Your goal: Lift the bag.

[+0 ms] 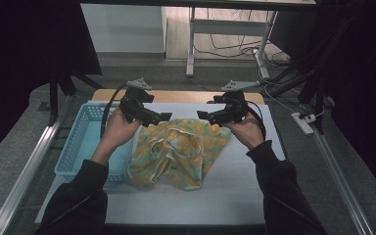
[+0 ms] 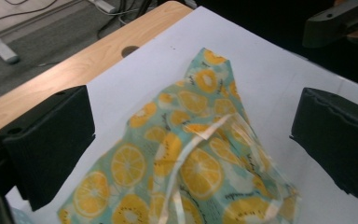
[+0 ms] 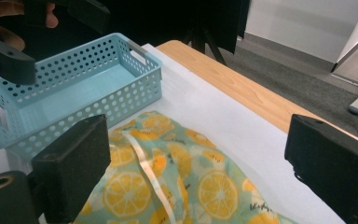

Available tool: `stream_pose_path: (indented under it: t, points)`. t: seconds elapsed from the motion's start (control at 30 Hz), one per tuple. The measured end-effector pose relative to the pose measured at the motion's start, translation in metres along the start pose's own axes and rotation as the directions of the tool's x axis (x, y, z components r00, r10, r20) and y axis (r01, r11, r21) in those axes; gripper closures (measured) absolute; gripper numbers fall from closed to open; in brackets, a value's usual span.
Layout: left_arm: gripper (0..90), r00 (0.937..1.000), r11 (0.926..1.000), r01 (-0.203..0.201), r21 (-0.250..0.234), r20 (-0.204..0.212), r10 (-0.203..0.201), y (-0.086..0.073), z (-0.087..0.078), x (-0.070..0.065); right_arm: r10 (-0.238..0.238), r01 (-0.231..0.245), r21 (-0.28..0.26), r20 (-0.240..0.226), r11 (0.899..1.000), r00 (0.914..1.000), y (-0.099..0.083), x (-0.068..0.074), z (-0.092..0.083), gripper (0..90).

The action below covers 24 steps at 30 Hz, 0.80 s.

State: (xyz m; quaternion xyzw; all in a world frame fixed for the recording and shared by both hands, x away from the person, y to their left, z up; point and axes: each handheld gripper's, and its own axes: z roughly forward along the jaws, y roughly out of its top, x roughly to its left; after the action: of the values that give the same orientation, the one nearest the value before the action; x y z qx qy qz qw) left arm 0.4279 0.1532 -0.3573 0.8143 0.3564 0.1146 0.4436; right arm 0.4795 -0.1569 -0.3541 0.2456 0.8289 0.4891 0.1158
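Observation:
A crumpled cloth (image 1: 176, 152) printed with orange slices on teal lies on the white table cover, with a pale ribbon strap across it. My left gripper (image 1: 164, 116) hovers at the cloth's far left corner, jaws open and pointing right. Opposite it, my right gripper (image 1: 203, 116) stands open at the far right corner. In the left gripper view the cloth (image 2: 191, 158) lies below the wide gap of the left gripper (image 2: 193, 135), touching neither pad. The right gripper view has the cloth (image 3: 168, 177) under the open right gripper (image 3: 200, 163).
A light blue perforated basket (image 1: 78, 142) stands empty at the left, right beside the cloth; its wall (image 3: 121, 93) is near in the right gripper view. A wooden table edge (image 1: 186, 96) runs along the back. Bare white cover (image 1: 235, 191) lies in front and to the right.

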Motion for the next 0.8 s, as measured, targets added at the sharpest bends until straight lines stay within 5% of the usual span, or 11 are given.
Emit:
stream_pose_path:
  t: [0.8]
  points:
    - [0.0, 0.9991, 0.9989, 0.027, -0.039, -0.033, -0.028, -0.082, -0.035, -0.015, -0.012, 0.012, 0.005, 0.016, 1.0, 0.9998, -0.053, 0.015, -0.026, 1.6]
